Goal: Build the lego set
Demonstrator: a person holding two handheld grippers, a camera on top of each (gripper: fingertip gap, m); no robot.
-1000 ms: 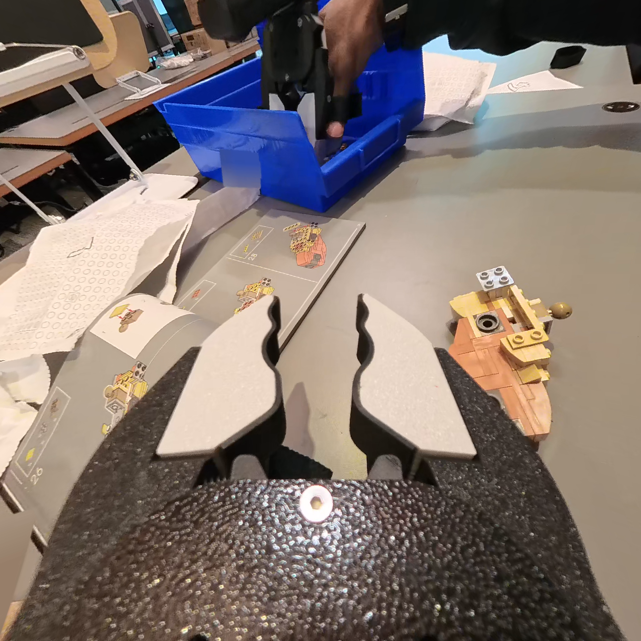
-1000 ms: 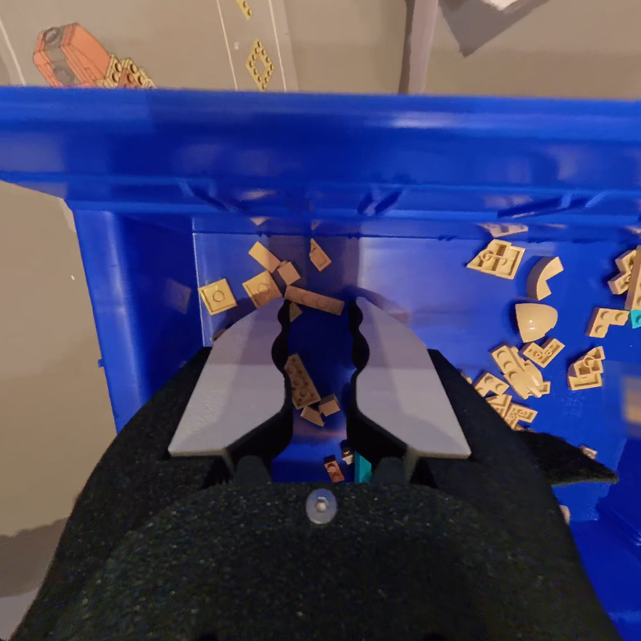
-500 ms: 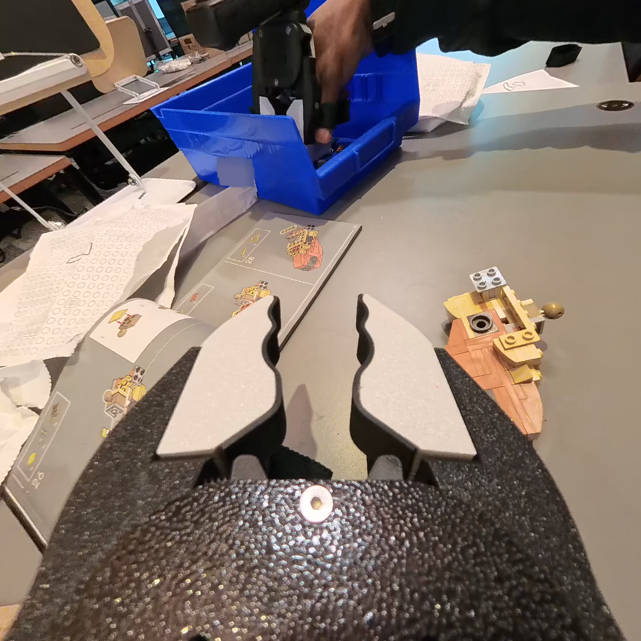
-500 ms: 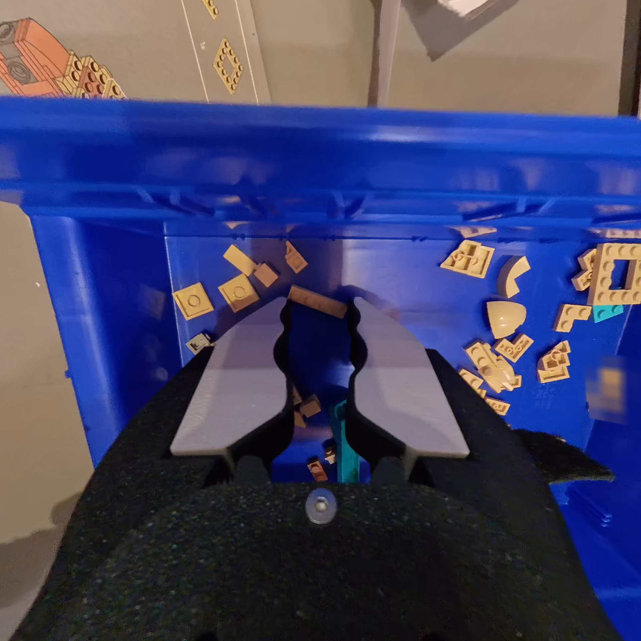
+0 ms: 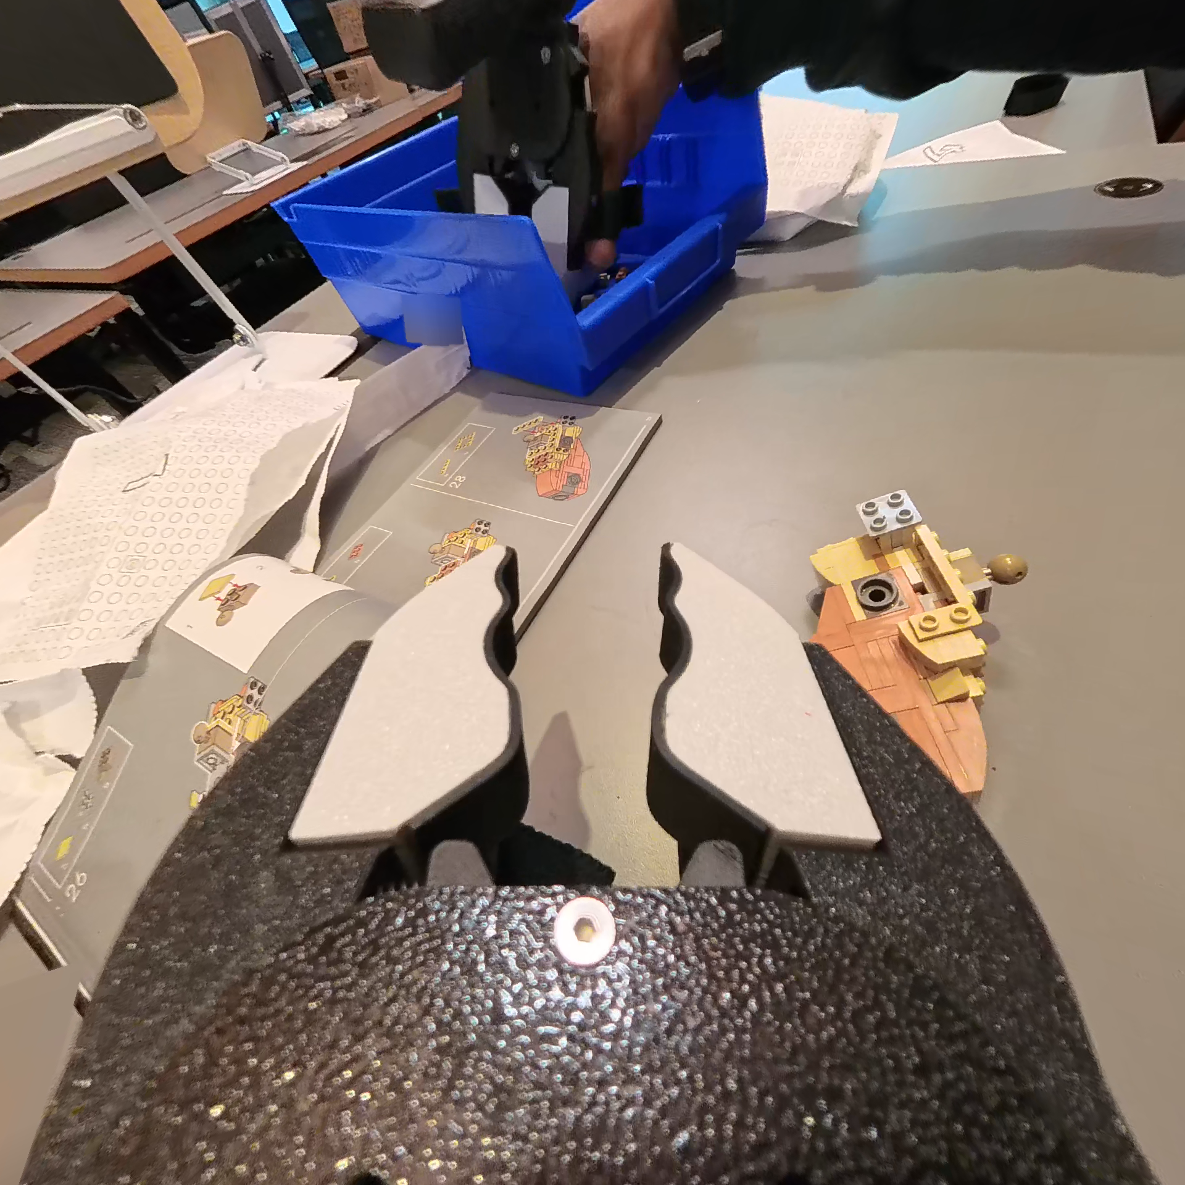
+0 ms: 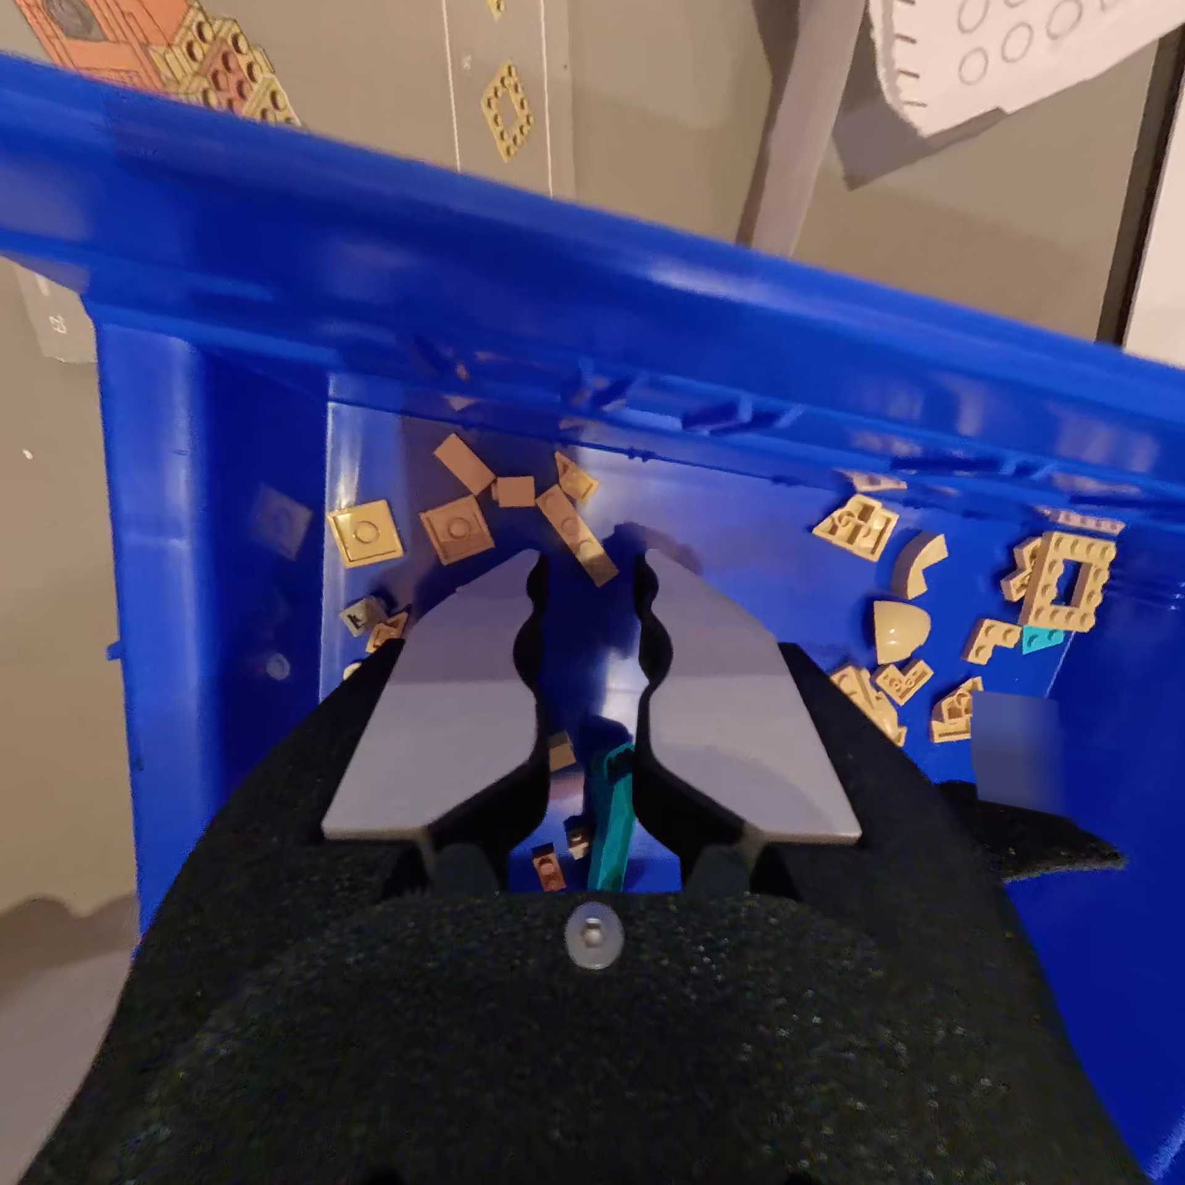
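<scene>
Left tongs (image 5: pixel 587 564) hover over the table (image 5: pixel 833 410), released, nothing between them. The model (image 5: pixel 898 635), a half-built tan and brown hull, lies just right of them on bare table; the booklet (image 5: pixel 513 487) lies open to their left, torn paper (image 5: pixel 160 506) beyond it. Bin (image 5: pixel 513 301) sits toward the table's far left edge. Right tongs (image 6: pixel 587 564) are down inside the bin (image 6: pixel 577 308), parted, gripping nothing. Loose tan plates (image 6: pixel 455 529) lie scattered on the bin floor; one long plate (image 6: pixel 577 535) lies at the tips, a teal piece (image 6: pixel 612 814) lower in the gap. Judgement: pieces are light, hard, slick, lying flat; pinch across the long edges, squarely, or they squirt out. Model likely sheds parts if squeezed; take it by the hull sides.
</scene>
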